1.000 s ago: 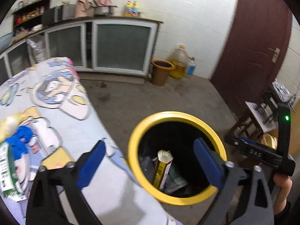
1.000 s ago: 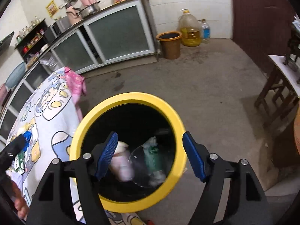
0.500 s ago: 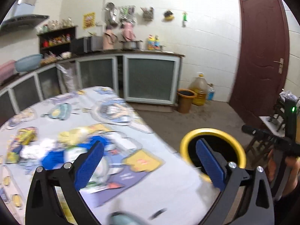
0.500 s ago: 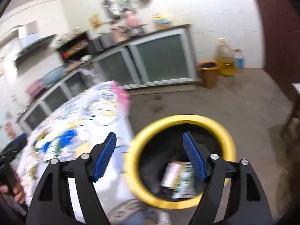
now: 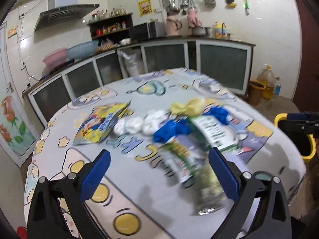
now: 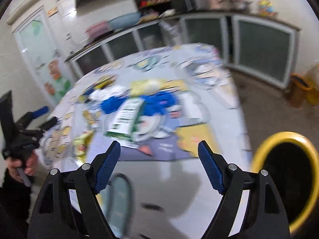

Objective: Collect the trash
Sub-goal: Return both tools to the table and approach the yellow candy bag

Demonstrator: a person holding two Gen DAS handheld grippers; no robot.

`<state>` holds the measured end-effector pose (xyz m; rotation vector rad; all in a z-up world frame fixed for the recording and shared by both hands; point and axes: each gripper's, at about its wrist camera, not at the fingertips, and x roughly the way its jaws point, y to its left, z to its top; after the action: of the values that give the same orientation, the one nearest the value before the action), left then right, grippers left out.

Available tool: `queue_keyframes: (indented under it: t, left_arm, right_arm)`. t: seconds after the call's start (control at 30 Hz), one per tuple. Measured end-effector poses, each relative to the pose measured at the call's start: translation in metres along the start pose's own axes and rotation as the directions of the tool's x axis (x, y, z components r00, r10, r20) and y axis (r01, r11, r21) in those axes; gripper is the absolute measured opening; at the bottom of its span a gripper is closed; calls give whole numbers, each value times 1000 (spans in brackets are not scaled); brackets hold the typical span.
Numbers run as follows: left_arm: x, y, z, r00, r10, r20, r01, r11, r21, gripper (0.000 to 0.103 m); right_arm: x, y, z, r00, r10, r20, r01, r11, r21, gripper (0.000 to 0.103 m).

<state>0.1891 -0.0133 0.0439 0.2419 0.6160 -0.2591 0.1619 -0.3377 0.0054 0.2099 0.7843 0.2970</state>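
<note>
Both grippers have swung away from the yellow-rimmed black trash bin and now face the cartoon-print tablecloth table. The left gripper and right gripper hover with jaws spread, holding nothing. Litter lies mid-table: a green-and-white carton, crumpled blue plastic, white tissue balls and a yellow snack bag.
</note>
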Motion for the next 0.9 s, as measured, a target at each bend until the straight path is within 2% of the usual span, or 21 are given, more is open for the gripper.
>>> queue_keyframes:
  t: [0.13,0.17,0.23,0.33,0.43,0.53,0.67,0.73,0.83,0.9]
  left_arm:
    - [19,15,-9,997,-48,-55,48,999,-6,95]
    - [24,18,-11,996,-65,-65,64,998,-4,95]
    - [31,19,-15,993,-82,-87,82,997,0,95]
    - [43,23,-15,987,-106,-118,105,994,-19,95]
    - [54,23,-13,977,-163,-135,161,987,-23,95]
    - [61,21,-10,966,-218,-141,219,976,-7,95]
    - [64,38,-6,947,-293,-131,285,955,-76,95]
    - [60,53,-5,955,-280,-104,271,959,-87,95]
    - [61,81,-3,978,-184,-100,175,981,-89,95]
    - [70,105,2,985,-127,-119,117,989,-91,95]
  right_arm:
    - [37,21,14,996,64,-69,-63,998,20,76]
    - [48,25,21,990,107,-97,-104,994,36,76]
    - [57,31,28,983,133,-127,-129,991,42,77]
    - [68,39,38,978,117,-172,-115,993,21,77]
    - [81,38,50,968,121,-218,-111,992,54,77]
    - [96,38,58,960,83,-269,-67,995,70,77]
    - [101,39,62,950,102,-295,-82,993,80,77]
    - [99,42,62,952,94,-290,-79,995,60,77]
    - [105,47,62,946,100,-309,-89,995,50,77]
    - [109,51,62,944,85,-318,-79,996,33,77]
